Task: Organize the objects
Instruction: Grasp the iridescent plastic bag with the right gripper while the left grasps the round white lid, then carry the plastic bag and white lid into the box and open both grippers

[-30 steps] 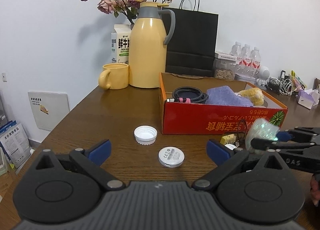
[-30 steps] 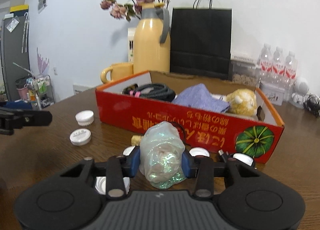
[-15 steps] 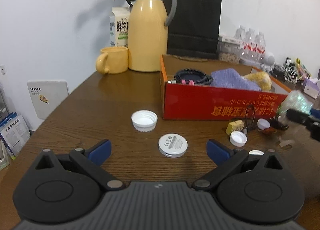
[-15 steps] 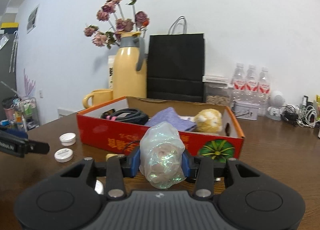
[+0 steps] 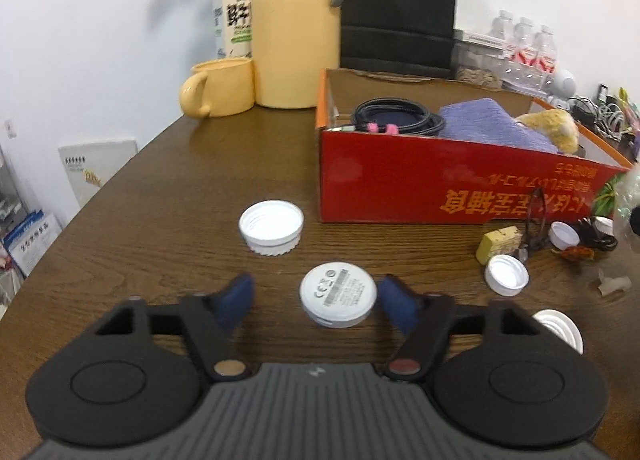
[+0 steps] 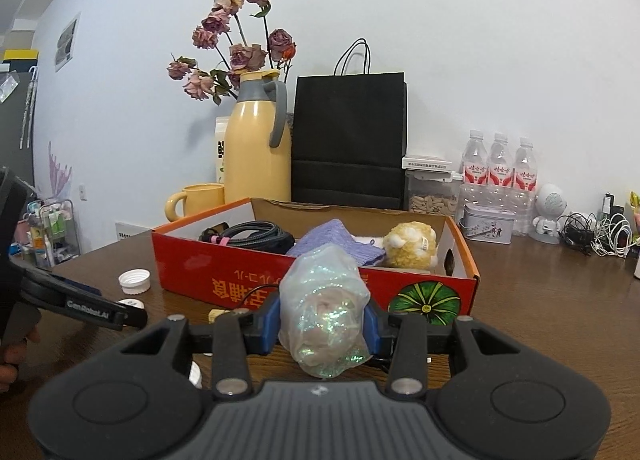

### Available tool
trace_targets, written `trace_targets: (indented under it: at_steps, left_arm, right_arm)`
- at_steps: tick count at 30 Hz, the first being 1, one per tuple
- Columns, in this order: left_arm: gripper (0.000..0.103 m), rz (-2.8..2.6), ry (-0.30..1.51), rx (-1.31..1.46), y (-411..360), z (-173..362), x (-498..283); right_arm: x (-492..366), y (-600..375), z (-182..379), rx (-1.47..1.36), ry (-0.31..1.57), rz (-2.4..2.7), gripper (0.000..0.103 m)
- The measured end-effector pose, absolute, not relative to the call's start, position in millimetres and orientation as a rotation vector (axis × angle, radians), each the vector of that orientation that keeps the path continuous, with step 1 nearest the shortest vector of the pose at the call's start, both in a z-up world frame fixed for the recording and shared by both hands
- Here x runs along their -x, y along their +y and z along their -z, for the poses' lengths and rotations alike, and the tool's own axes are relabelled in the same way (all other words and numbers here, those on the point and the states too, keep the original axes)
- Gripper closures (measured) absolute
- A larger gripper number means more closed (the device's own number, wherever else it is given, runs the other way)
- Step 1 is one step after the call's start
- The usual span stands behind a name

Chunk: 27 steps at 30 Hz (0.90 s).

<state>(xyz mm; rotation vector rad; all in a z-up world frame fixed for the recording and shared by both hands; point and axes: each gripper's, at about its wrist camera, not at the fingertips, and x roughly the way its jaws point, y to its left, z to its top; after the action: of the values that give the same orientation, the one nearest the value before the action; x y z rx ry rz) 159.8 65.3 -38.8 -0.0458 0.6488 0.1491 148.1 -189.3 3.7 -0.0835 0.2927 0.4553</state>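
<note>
My right gripper (image 6: 322, 322) is shut on an iridescent wrapped bundle (image 6: 323, 310) and holds it above the table in front of the red cardboard box (image 6: 256, 284). The box (image 5: 420, 191) holds a black cable coil (image 5: 400, 120), a purple cloth (image 5: 488, 127) and a yellow plush toy (image 5: 552, 127). My left gripper (image 5: 318, 302) is open, low over the table, with a white round disc (image 5: 338, 293) between its fingertips. A white cap (image 5: 271, 227) lies beyond it. The left gripper also shows in the right wrist view (image 6: 84, 306).
Small caps (image 5: 506, 274), a yellow block (image 5: 498, 244) and a thin cable lie right of the disc. A yellow jug (image 5: 296, 23), yellow mug (image 5: 218, 87), milk carton and black bag (image 6: 348, 143) stand behind the box. Water bottles (image 6: 500, 175) and cables sit far right.
My left gripper has dropped and moved forward, bringing the white disc between its fingertips. My right gripper has lifted the bundle higher, toward the box.
</note>
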Motion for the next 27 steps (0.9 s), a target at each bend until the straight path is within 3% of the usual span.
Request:
trace_targets:
  at_steps: [1, 2, 16, 27]
  left_arm:
    - [0.060, -0.144, 0.643, 0.048, 65.1, 38.3, -159.1]
    - [0.062, -0.146, 0.638, 0.050, 65.0, 37.8, -158.6]
    - [0.063, -0.124, 0.550, 0.026, 50.4, 26.0, -147.1]
    - [0.063, -0.041, 0.389, 0.019, 24.7, -30.8, -160.4]
  right_arm:
    - [-148.0, -189.4, -3.7, 0.082, 0.293, -0.457, 0.063]
    - [-147.9, -189.6, -3.6, 0.081, 0.293, -0.459, 0.063]
    - [-145.1, -189.3, -4.0, 0.081, 0.284, -0.466, 0.063]
    - [-154.9, -181.6, -30.6, 0.072, 0.239, -0.515, 0.063]
